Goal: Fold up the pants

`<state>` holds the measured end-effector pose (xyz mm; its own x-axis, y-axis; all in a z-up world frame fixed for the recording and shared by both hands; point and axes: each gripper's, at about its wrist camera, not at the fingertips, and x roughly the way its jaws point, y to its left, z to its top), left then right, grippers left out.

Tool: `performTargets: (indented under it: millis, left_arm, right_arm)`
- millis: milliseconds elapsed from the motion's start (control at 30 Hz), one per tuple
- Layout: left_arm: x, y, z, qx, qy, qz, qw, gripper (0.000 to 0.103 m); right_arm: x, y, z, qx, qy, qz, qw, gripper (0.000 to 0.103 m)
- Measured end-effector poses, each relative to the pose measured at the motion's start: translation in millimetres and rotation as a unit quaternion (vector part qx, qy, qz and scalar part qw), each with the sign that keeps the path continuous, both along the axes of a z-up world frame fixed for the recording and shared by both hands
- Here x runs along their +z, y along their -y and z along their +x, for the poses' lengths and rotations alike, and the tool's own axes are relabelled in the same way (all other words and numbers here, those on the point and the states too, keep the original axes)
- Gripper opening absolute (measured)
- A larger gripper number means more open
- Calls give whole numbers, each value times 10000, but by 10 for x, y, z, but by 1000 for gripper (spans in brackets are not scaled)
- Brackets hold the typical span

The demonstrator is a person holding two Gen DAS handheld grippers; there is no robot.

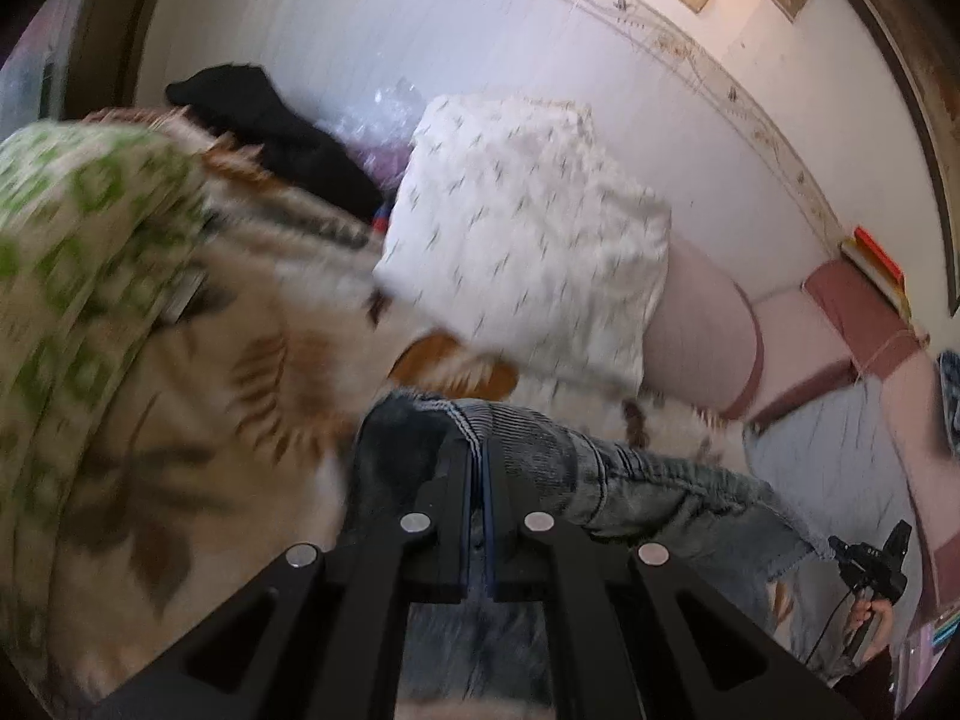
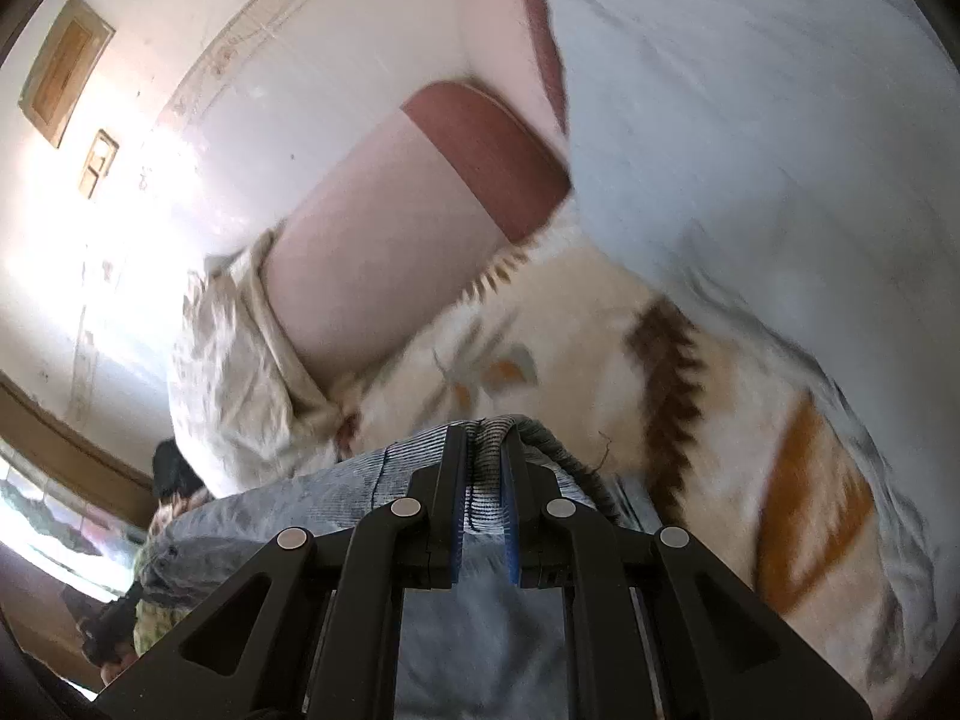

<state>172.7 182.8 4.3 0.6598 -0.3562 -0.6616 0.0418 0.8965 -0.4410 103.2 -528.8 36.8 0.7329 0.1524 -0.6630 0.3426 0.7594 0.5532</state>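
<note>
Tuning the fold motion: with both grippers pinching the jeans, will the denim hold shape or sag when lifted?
Likely sags: the jeans droop between the left gripper and the right gripper, so they look floppy. The thick ribbed edge bunched between the fingers suggests fairly heavy cloth. Slipping seems unlikely, since both grippers are shut on folded layers.

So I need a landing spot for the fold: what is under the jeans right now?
Under the jeans lies a cream blanket with brown and orange patterns, and the white pillow sits beyond. Whatever lies directly beneath the hanging denim is hidden.
</note>
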Motion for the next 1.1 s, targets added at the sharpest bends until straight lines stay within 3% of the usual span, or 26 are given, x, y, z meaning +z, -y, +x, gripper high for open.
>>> performTargets:
  millis: [367, 567, 633, 800, 900, 1033, 1100]
  left_arm:
    - [-913, -140, -708, 63, -661, -91, 9977, 4]
    - [-1119, -209, -747, 117, -849, -177, 9962, 5]
    - [-1119, -184, -738, 95, -822, -85, 9965, 5]
    - [-1161, -174, -709, 109, -855, -63, 9963, 5]
    - [-1202, -183, -706, 131, -899, -65, 9958, 5]
    - [-1203, -188, -703, 126, -907, -55, 9958, 5]
    - [-1195, -190, -698, 135, -893, -61, 9959, 5]
  right_arm:
    - [-796, -113, -990, 175, -759, 166, 9968, 9]
    - [-1125, -141, -1210, 454, -1356, 37, 9897, 14]
    - [-1109, -135, -1171, 557, -1500, -41, 9871, 20]
    - [-735, 45, -994, 490, -837, 74, 9953, 58]
    - [-690, 121, -711, 515, -785, 248, 9953, 59]
    - [-915, 167, -259, 526, -1284, 523, 9889, 59]
    - [-1080, 127, -57, 535, -1602, 552, 9841, 45]
